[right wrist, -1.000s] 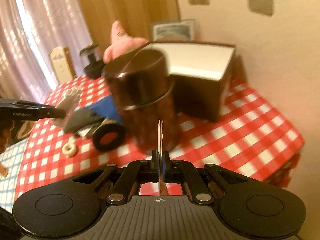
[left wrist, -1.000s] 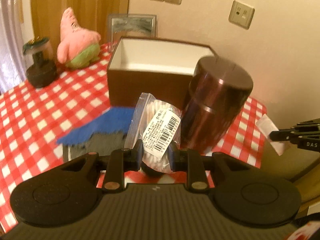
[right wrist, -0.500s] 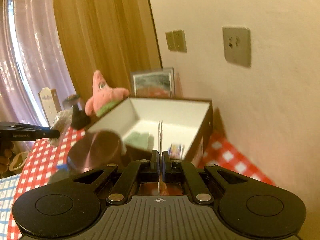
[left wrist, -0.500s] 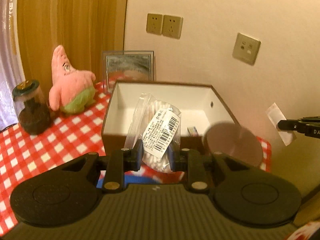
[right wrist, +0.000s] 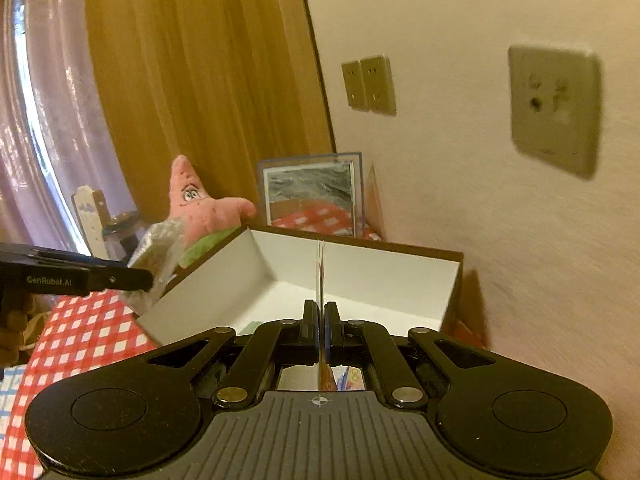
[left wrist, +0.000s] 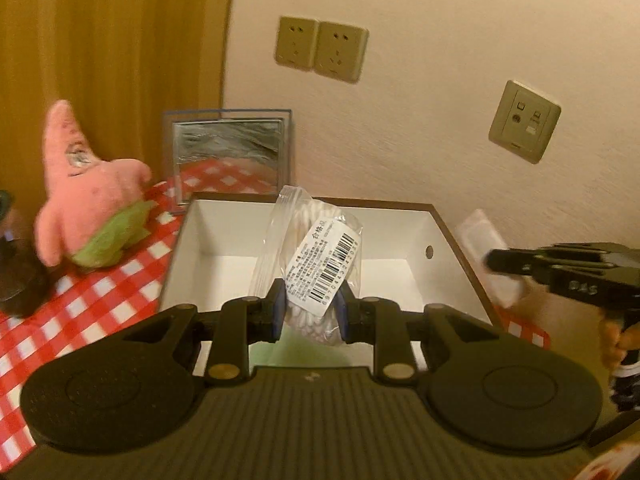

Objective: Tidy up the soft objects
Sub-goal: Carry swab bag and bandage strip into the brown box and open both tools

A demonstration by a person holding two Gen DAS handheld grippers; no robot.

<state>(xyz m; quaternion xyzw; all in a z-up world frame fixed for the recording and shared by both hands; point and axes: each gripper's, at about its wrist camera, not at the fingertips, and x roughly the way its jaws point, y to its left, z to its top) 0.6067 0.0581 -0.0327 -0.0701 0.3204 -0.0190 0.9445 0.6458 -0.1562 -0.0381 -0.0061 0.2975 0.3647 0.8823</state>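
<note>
Left hand-held gripper [left wrist: 309, 309] around cotton-pad bag [left wrist: 316, 256]

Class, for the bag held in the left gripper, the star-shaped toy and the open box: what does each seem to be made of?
Bag: thin clear plastic, glossy, printed barcode label; white contents unclear.
Star-shaped toy: pink and green plush, fuzzy surface.
Box: probably cardboard, matte white inside, brown outside, thin straight walls.

Clear glossy plastic zip bag [left wrist: 308, 256] crinkled, white paper barcode label stuck on. Open brown box [left wrist: 224, 232]: matt white lining, looks like card. Pink starfish plush toy [left wrist: 86, 188] fuzzy cloth. Red-and-white checked tablecloth [left wrist: 116, 292] smooth. Black plastic left gripper [left wrist: 310, 312] matt; base ribbed. Cream wall [left wrist: 440, 128] rough-textured.
</note>
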